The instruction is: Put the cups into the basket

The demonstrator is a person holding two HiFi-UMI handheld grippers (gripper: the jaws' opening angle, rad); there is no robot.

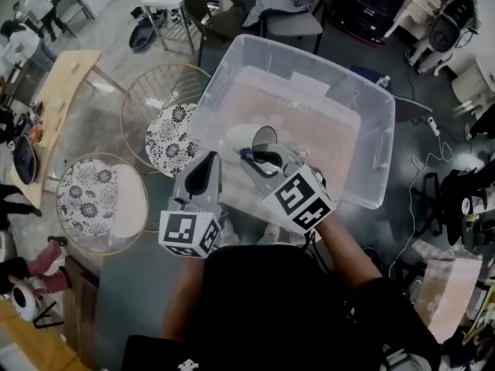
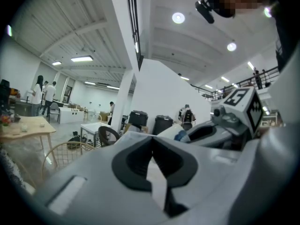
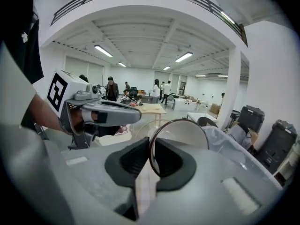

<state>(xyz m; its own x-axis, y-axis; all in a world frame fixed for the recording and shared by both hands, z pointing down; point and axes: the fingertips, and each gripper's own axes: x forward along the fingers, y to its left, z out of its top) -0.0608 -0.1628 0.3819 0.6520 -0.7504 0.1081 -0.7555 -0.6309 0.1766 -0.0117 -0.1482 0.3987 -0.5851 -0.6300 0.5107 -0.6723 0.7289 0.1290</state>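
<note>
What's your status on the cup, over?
Right gripper shut on white cup rim, over clear plastic bin near side. Left gripper shut, empty. Nothing blocking seen.

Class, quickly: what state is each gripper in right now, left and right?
Left gripper: closed, nothing between the jaws.
Right gripper: closed on the rim of a cup.

Grey floor, two round wire stools
</note>
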